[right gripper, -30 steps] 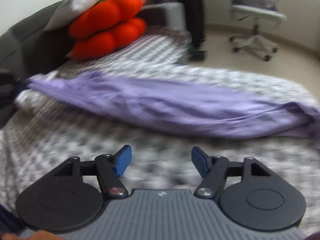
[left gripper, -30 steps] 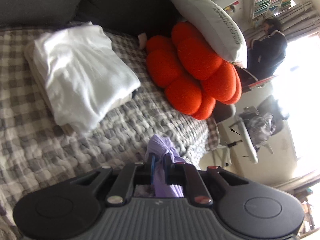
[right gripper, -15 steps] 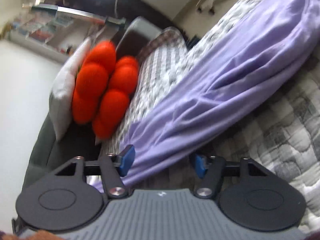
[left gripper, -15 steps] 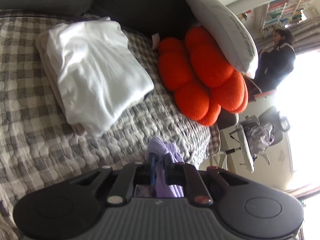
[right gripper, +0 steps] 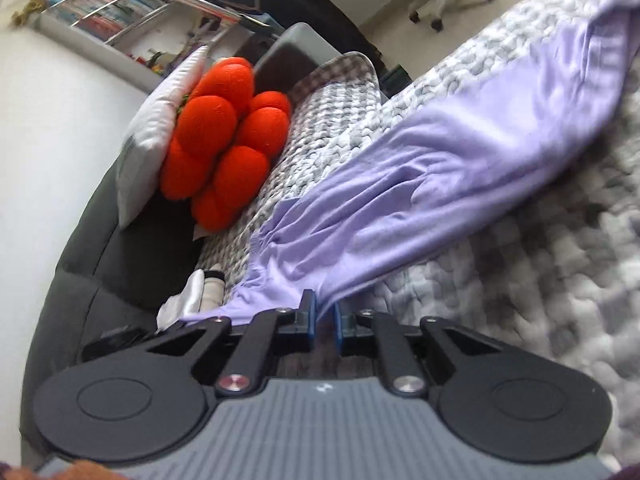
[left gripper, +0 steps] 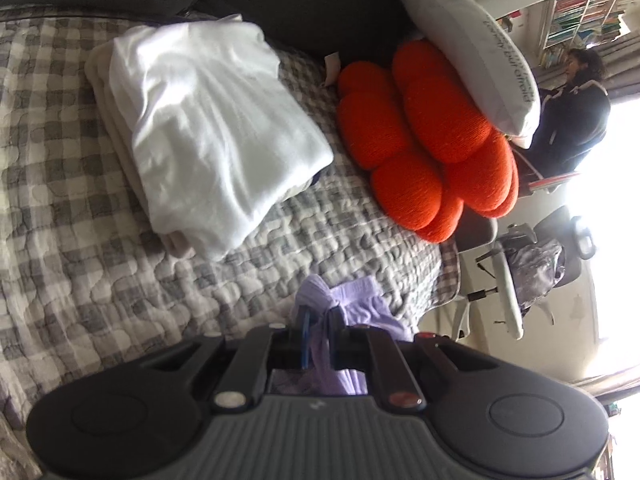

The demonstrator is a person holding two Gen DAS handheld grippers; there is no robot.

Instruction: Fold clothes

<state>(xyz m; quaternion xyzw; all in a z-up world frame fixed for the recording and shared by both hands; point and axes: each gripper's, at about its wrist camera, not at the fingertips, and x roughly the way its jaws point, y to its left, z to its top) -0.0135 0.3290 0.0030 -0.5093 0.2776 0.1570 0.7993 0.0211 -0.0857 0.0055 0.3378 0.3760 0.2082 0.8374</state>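
The left wrist camera looks steeply down and forward over its gripper (left gripper: 318,332) at the checked quilt (left gripper: 80,240), close to it, with the room's bright window side at the right of the frame. The right wrist camera sits low and tilted, skimming the same quilt (right gripper: 540,280) from near its surface. Both views share the orange cushion (left gripper: 424,136) (right gripper: 224,140) and the grey pillow (left gripper: 472,48) (right gripper: 148,136) against the dark sofa back (left gripper: 312,4) (right gripper: 92,240).

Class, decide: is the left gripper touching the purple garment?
Touching. The left wrist view shows the left gripper shut on the purple garment, cloth bunched between its fingers.
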